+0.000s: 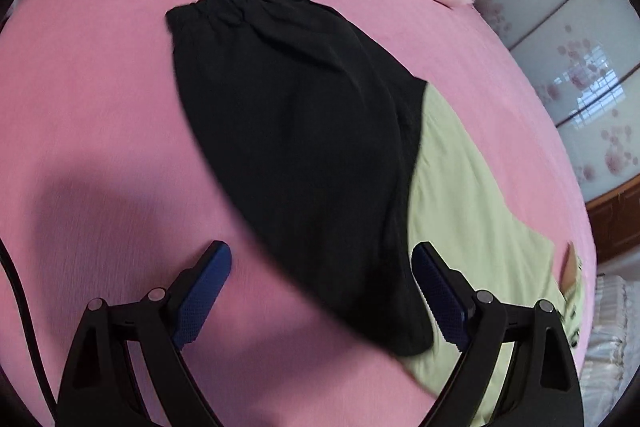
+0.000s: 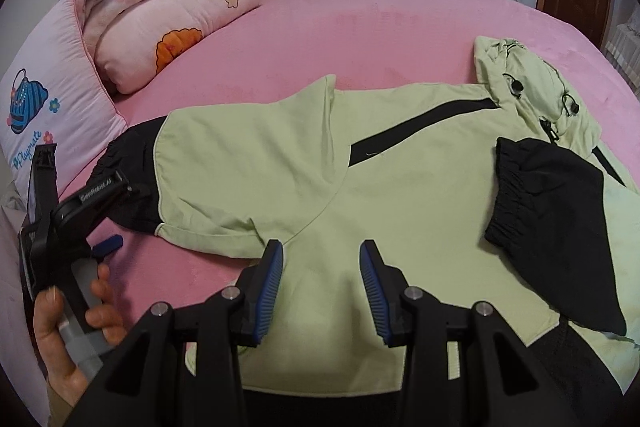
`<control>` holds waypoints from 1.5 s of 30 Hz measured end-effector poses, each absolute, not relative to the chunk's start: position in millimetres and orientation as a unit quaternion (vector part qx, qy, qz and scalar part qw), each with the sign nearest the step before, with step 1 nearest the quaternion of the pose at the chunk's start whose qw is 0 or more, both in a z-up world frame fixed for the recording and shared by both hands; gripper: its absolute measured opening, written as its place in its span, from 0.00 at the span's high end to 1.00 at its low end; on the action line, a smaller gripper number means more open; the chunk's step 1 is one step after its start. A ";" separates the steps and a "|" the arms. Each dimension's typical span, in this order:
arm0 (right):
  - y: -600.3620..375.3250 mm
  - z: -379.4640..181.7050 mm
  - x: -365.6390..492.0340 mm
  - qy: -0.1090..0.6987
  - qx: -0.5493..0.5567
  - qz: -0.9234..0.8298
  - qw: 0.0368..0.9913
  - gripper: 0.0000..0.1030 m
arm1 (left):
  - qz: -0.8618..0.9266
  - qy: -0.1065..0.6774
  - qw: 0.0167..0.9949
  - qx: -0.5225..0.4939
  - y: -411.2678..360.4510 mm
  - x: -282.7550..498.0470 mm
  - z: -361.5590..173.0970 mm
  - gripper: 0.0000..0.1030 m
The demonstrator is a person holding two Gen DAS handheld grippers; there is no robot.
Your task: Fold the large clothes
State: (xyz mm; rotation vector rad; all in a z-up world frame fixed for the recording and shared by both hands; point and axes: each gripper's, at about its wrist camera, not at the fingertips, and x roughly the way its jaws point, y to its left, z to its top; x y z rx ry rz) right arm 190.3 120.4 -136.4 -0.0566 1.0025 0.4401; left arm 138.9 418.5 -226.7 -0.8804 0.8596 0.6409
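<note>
Left gripper (image 1: 322,259) spread wide, empty, above the jacket's black sleeve (image 1: 288,131); right gripper (image 2: 322,259) half-open, empty, over the green jacket (image 2: 360,195).

Soft daylight, bright; my left view smears with motion blur; a shadow on the sheet (image 1: 100,195) at eight o'clock; fisheye edges bend.

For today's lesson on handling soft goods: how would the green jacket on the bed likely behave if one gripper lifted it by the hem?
The jacket is probably floppy: it lies flat and creased on the bed, so it would likely drape and sag. Its smooth fabric may slip between pads. The sleeve, folded across it, would probably slide off.
</note>
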 end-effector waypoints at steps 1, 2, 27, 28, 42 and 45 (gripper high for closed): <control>120.3 -138.5 192.4 0.478 -0.025 0.209 0.853 0.61 | 0.302 0.394 0.769 -0.403 421.2 143.9 -228.5 0.12; 119.9 -140.9 194.4 0.480 -0.023 0.208 0.852 0.61 | 0.306 0.393 0.769 -0.400 422.9 147.7 -229.5 0.14; -123.2 -106.8 180.9 0.445 0.113 0.037 0.887 0.61 | -0.006 0.342 0.936 -0.086 71.4 204.7 -71.1 0.95; -136.4 -108.1 177.3 0.446 0.118 0.026 0.887 0.61 | -0.032 0.366 0.928 -0.068 44.2 207.3 -86.8 0.93; -211.7 -125.2 151.4 0.459 0.154 -0.004 0.875 0.61 | -0.165 0.482 0.860 0.003 -49.2 161.8 -153.7 0.37; -195.5 -116.5 151.2 0.452 0.139 0.024 0.881 0.61 | -0.155 0.469 0.869 -0.033 -7.2 157.7 -122.1 0.36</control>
